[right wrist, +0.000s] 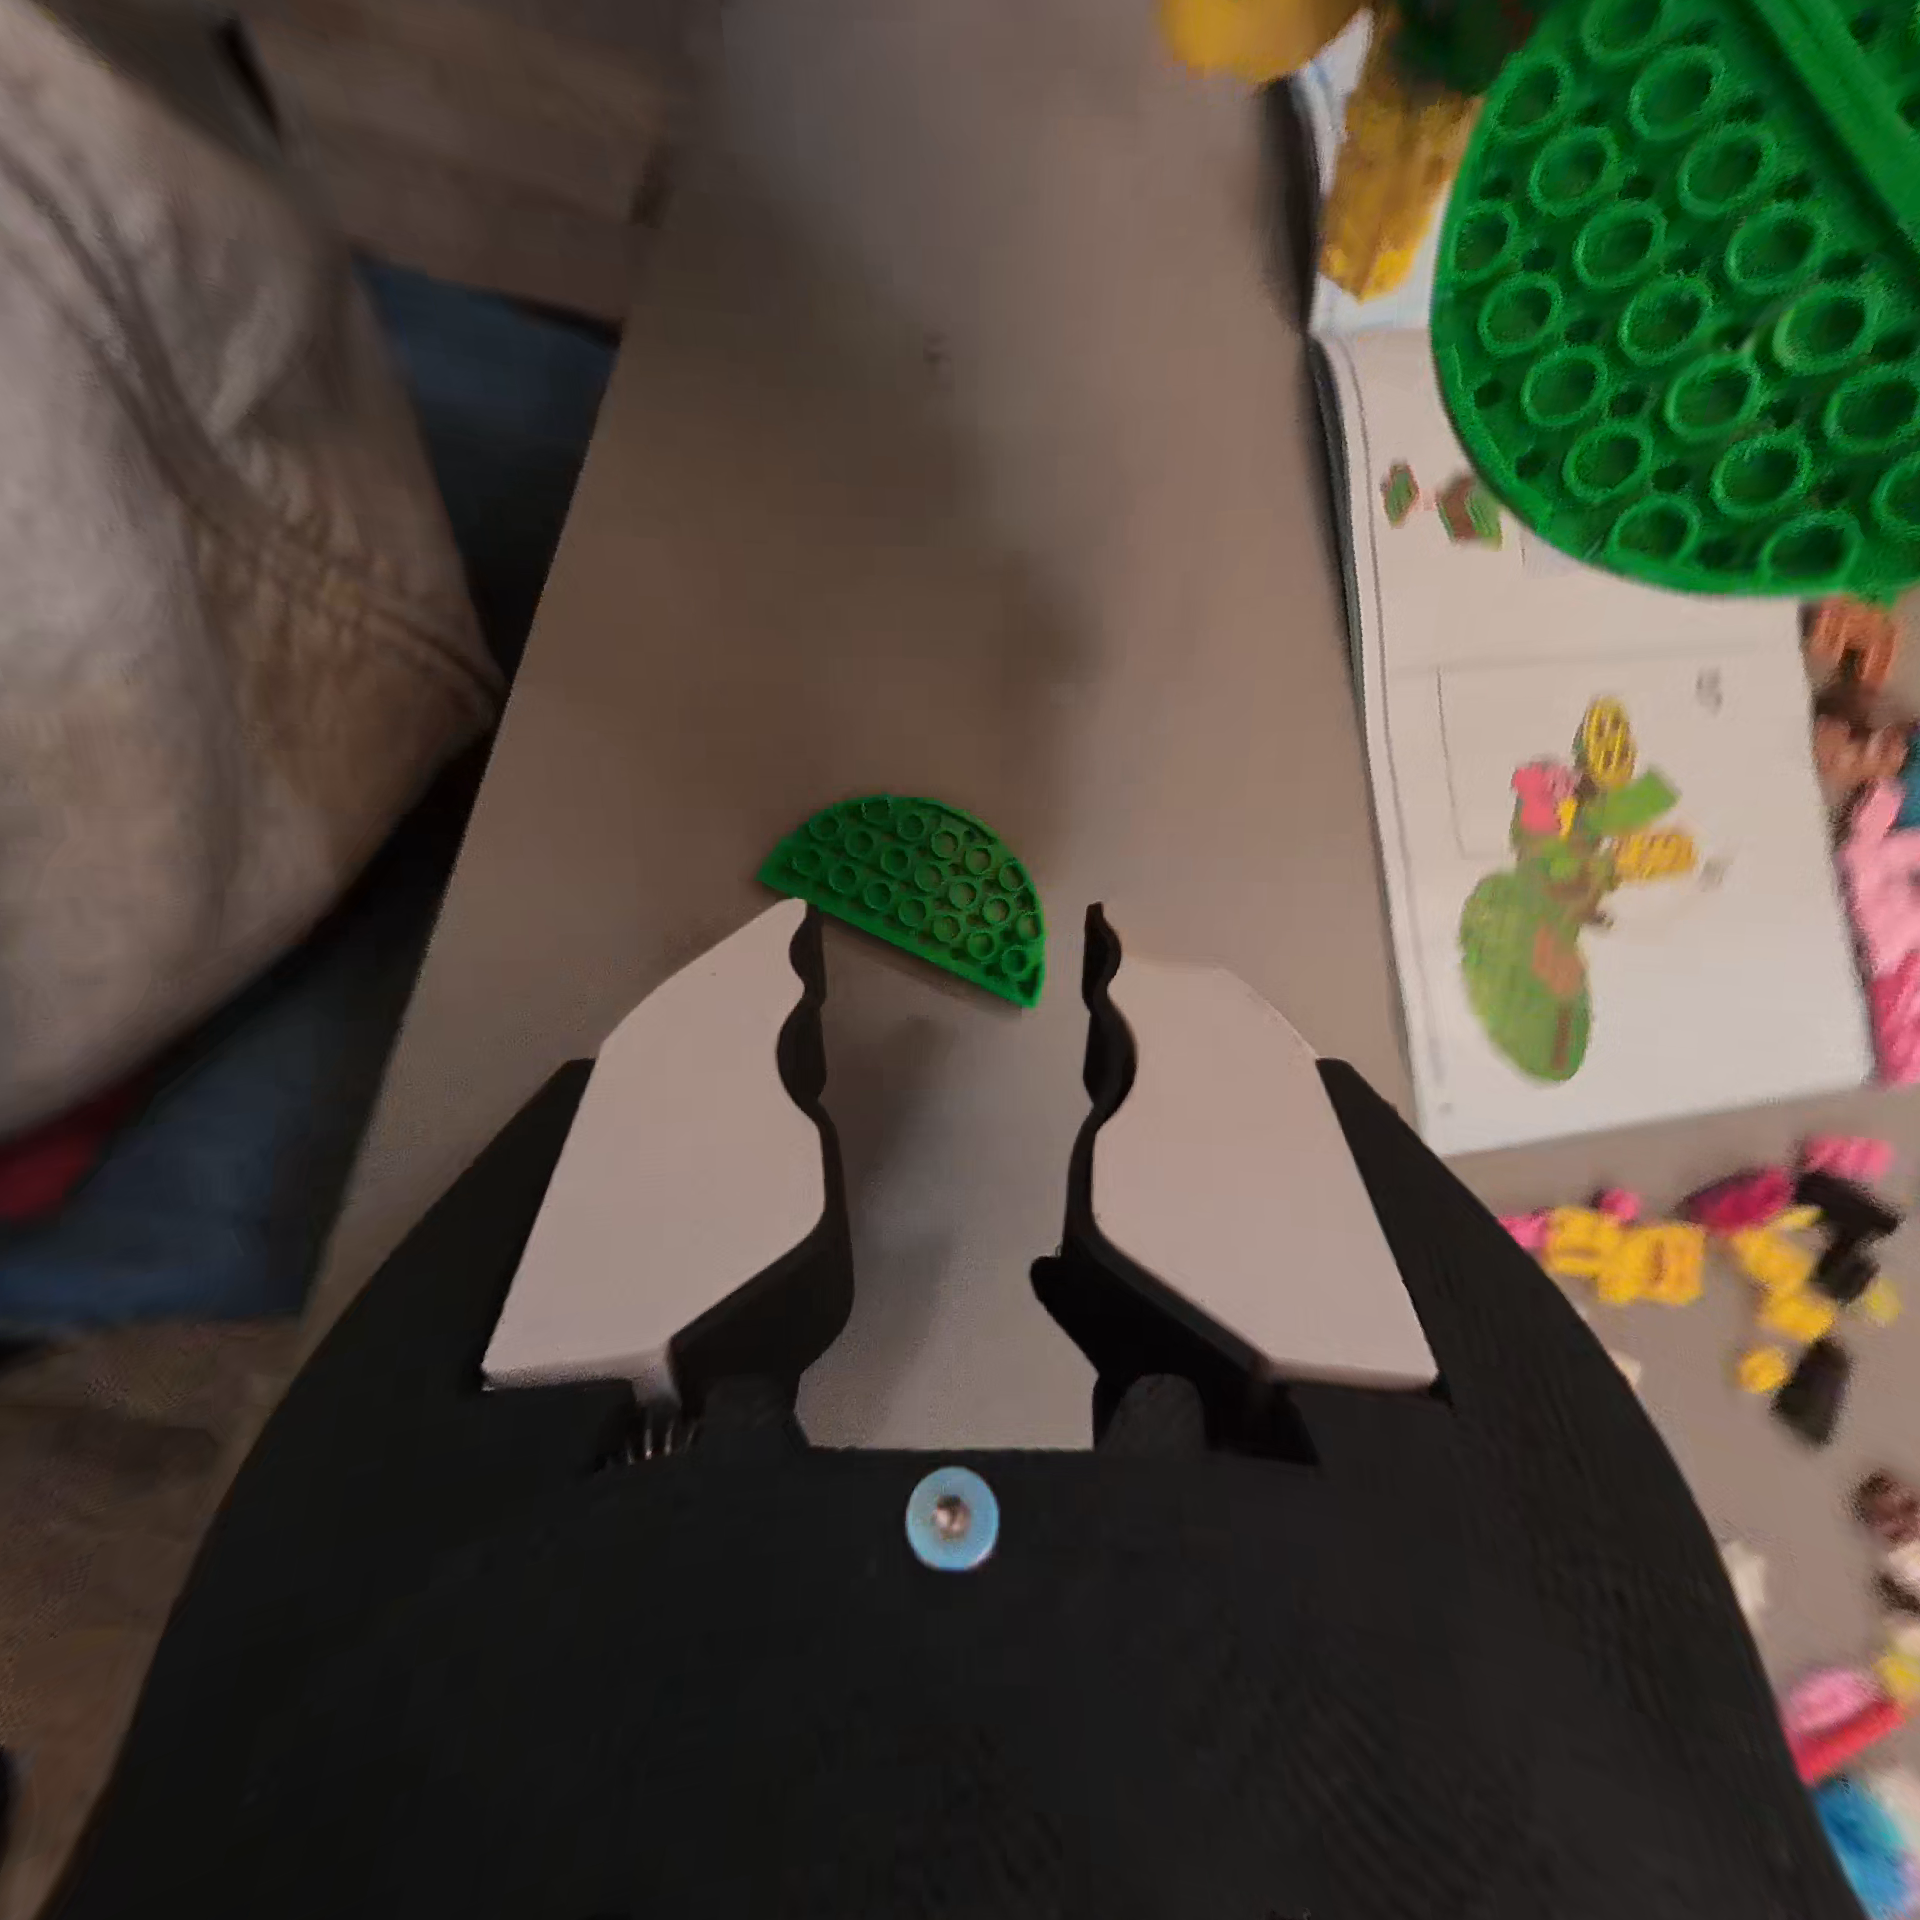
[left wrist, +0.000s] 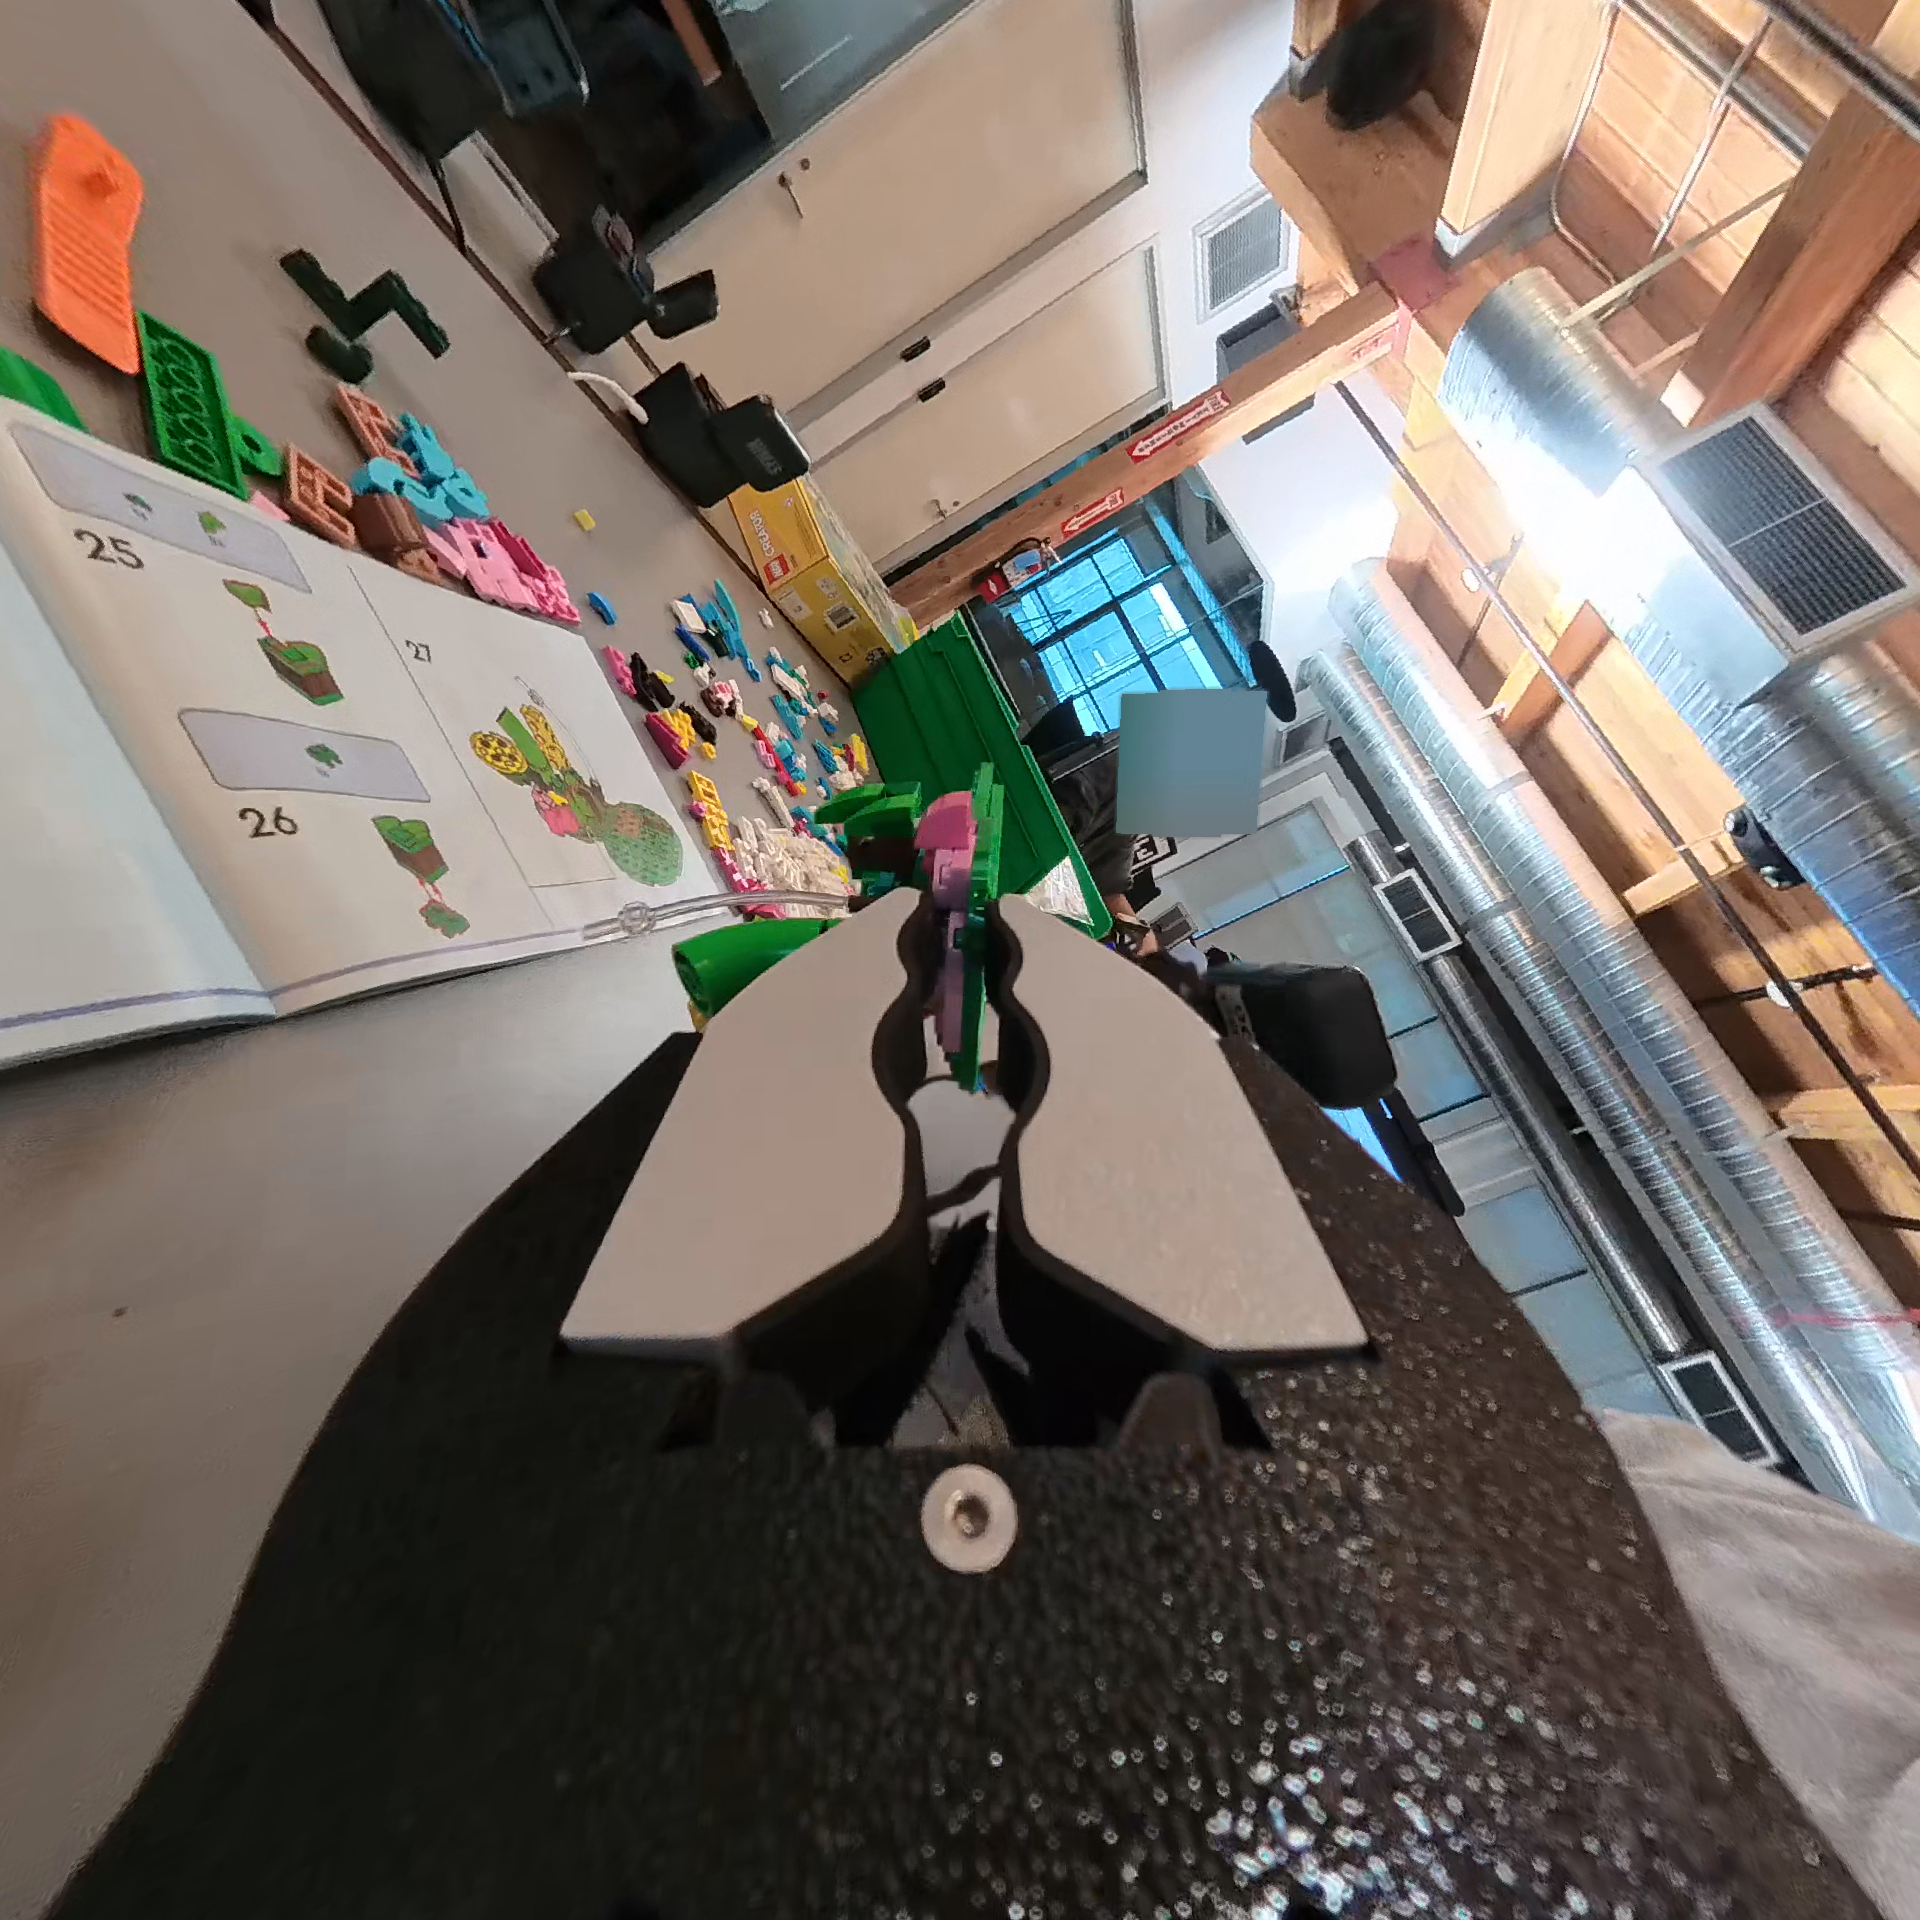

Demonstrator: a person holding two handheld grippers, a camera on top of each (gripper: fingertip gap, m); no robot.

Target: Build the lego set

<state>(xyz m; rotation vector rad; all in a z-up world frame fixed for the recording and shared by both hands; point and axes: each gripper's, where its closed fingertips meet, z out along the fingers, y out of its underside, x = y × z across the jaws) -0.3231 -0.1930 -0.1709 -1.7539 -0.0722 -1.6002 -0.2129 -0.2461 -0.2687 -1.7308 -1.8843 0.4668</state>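
A green half-round plate (right wrist: 914, 896) is seen flat just beyond the spread, empty right gripper (right wrist: 945, 920), straight edge slanting lower right; the left gripper (left wrist: 961, 925) is clamped on a green-and-pink brick build (left wrist: 966, 894).

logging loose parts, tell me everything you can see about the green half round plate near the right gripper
The green half round plate is thin glossy plastic, lying flat on the grey table underside up, showing rows of round tubes. Its straight edge slants toward the open right gripper, just ahead of the fingertips; one corner disappears behind a fingertip. Neither pad presses it.
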